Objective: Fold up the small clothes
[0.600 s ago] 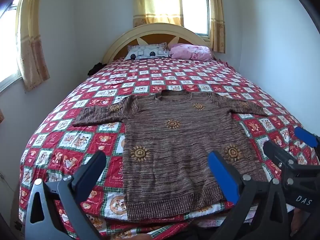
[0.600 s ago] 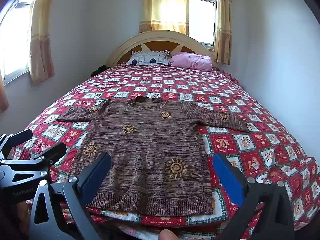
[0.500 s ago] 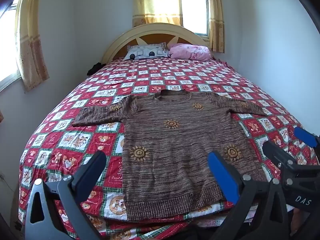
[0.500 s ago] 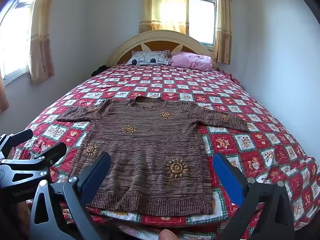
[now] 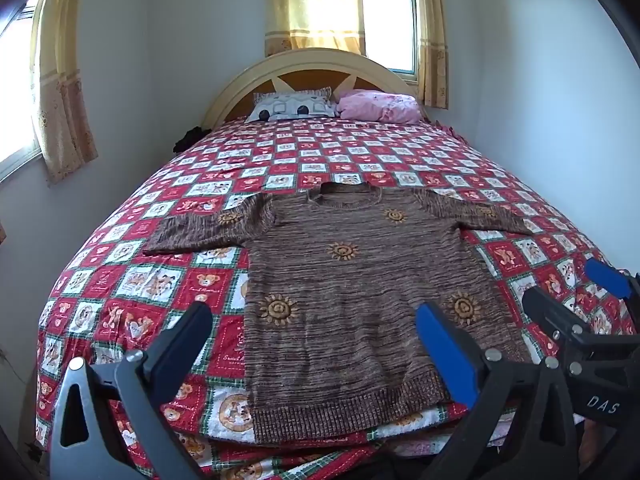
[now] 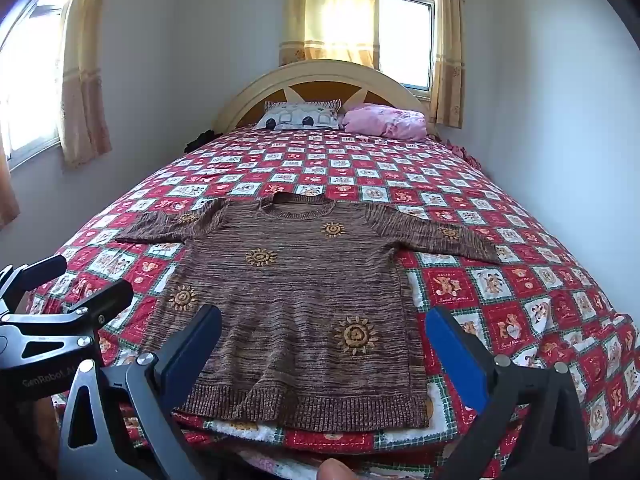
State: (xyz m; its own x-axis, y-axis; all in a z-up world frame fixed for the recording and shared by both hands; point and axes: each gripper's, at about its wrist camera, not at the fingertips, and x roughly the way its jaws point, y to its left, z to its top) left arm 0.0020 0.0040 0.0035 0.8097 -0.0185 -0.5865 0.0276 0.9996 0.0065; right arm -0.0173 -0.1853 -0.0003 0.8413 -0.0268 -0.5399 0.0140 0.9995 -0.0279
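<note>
A small brown knit sweater (image 5: 348, 280) with orange sun motifs lies flat, face up, sleeves spread, on the near half of the bed; it also shows in the right wrist view (image 6: 296, 292). My left gripper (image 5: 316, 328) is open and empty, held above the hem on the left side. My right gripper (image 6: 324, 332) is open and empty, held above the hem on the right. Each gripper appears at the edge of the other's view: the right gripper (image 5: 576, 296) and the left gripper (image 6: 68, 280).
The bed has a red and white patchwork cover (image 5: 360, 156) and a cream arched headboard (image 5: 316, 64). A patterned pillow (image 5: 292, 106) and a pink pillow (image 5: 380, 106) lie at the head. Walls stand close on both sides, with curtained windows (image 5: 384, 24).
</note>
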